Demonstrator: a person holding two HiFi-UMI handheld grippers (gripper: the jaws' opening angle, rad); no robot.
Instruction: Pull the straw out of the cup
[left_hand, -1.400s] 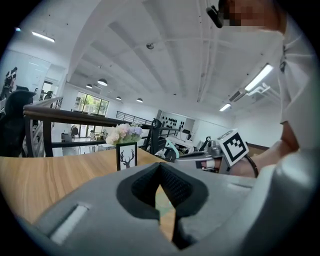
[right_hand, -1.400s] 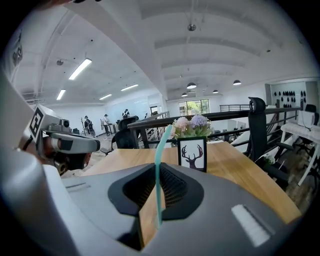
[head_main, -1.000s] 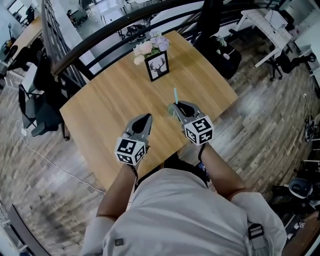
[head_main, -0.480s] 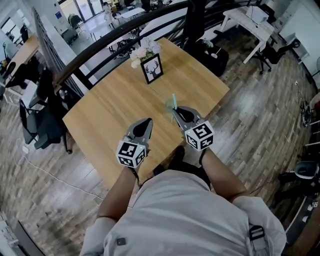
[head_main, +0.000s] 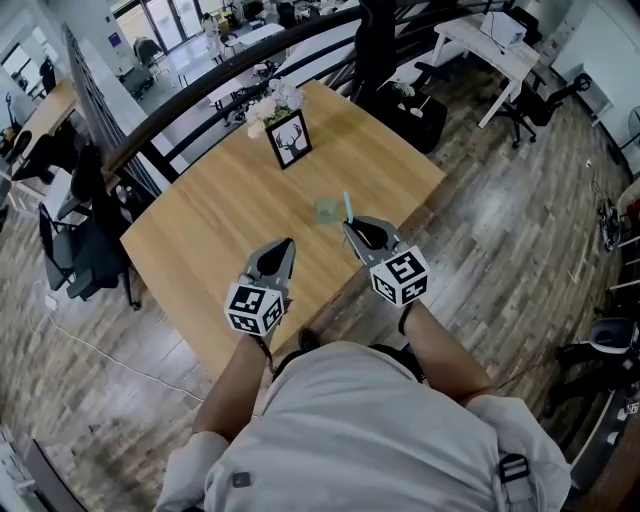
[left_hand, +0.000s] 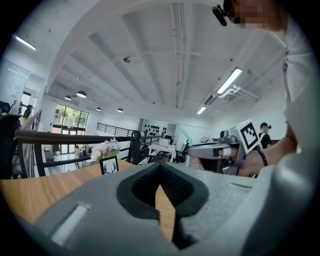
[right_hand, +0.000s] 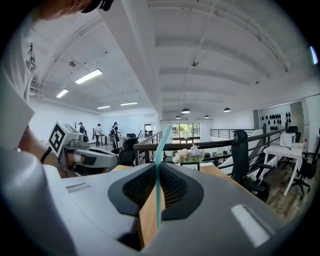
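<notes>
Extraction step, seemingly at its close. The right gripper (head_main: 352, 228) is clamped on the thin teal plastic straw (head_main: 347, 205). In the right gripper view, the two dark ribbed pads (right_hand: 176, 186) meet on the straw's shaft (right_hand: 160, 150), which stands nearly upright between them, its top above the jaws and its lower end below. In the head view the small translucent pale-green cup (head_main: 327, 211) stands on the light wooden desk (head_main: 210, 210) just beside the straw, on its left; the straw appears clear of the rim, though the view is too small to be certain. The left gripper (head_main: 284, 246) hangs over the desk's near edge, apart from the cup, its jaws together on nothing (left_hand: 161, 186). A black-framed deer picture (head_main: 291, 141) and a bunch of pale flowers (head_main: 270, 100) stand at the far side. The next move probably calls for a firm clamp while the straw is carried away from the cup, without knocking the unsteadied cup.
</notes>
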